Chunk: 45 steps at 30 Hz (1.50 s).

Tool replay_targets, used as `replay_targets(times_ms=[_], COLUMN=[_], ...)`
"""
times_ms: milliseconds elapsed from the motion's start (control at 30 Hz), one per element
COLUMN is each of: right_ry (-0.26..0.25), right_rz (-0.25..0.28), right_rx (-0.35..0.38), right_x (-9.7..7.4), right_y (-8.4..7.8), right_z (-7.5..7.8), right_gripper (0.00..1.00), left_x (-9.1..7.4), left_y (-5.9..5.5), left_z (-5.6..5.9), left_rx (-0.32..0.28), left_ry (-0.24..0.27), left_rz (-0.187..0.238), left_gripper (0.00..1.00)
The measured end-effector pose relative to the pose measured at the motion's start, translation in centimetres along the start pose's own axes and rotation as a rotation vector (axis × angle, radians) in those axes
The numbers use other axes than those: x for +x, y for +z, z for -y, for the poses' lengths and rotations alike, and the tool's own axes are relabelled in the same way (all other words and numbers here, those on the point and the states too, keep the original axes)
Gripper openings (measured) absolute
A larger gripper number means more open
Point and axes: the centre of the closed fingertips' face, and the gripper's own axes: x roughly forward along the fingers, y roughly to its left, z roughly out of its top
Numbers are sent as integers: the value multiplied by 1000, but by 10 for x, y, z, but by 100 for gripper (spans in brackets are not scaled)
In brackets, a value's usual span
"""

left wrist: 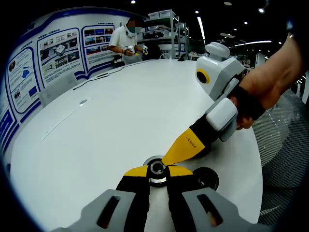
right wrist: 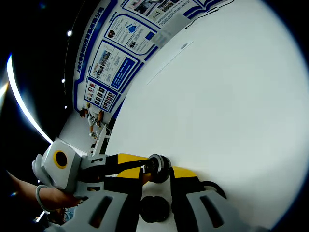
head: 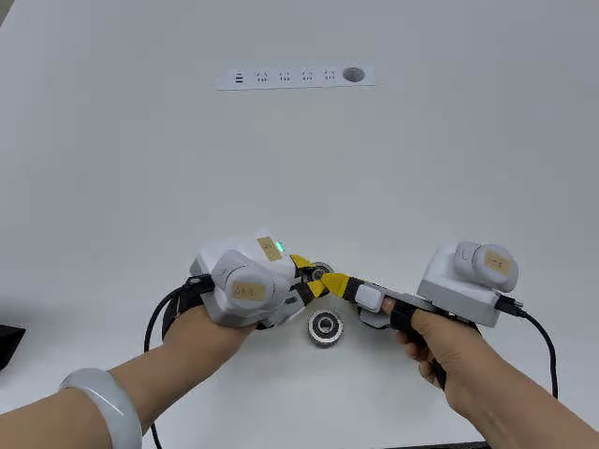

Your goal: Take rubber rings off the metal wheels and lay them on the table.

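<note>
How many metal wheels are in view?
2. One wheel is clamped in the left tongs, with the right tongs at it; the other wheel lies on the table just nearer the person.

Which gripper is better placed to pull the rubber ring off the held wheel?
Right, probably. The left gripper clamps the wheel, steadying it; the right gripper has its tips at the rim, ready to peel.

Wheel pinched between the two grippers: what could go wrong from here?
The held wheel is gripped just at the tips of the left gripper. With the right gripper closing in on it too, it could slip out and drop. It might knock the second wheel lying close by, or roll across the table. The jaws of both grippers crowd together, so they could bump.
</note>
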Motion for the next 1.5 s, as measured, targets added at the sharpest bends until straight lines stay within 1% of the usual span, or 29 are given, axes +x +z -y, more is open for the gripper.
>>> replay_targets(times_ms=[100,233,267,300,367,433,567,667,767,900,1033,1167,1333,1500], right_ry=[11,13,16,32,25,29,36,33,20,18,12,0,-18,-17], right_rz=[0,-6,-10,-17,-12,-11,-14,-14,-11,-10,-10,-8,-10,-11], right_rx=[23,17,16,21,1,20,18,16,5,-4,-12,-20,-36,-47], right_x=[4,3,3,2,1,2,1,-1,-3,-5,-4,-5,-5,-5], right_y=[1,0,0,-1,0,-1,-1,-1,-1,-1,0,0,0,0], right_z=[1,-2,-2,-6,-6,-5,-6,-6,-4,-3,-2,0,5,4], right_gripper=[25,26,26,23,24,24,25,24,21,16,14,10,3,3], left_x=[0,0,-1,-1,-1,-1,-1,-1,-1,-1,-1,-1,-1,-1], left_y=[0,0,0,0,0,0,0,0,-1,-1,-1,0,-1,-1], left_z=[0,1,1,1,1,1,1,1,1,1,0,0,0,0], left_rx=[1,1,0,1,0,1,1,5,5,5,5,5,6,5], left_ry=[0,0,0,0,1,0,-1,-2,-2,-1,-1,0,-1,-1], left_rz=[0,0,0,1,1,1,1,1,0,-1,-1,-1,-1,-1], left_gripper=[14,14,14,14,14,14,14,14,14,14,14,14,14,14])
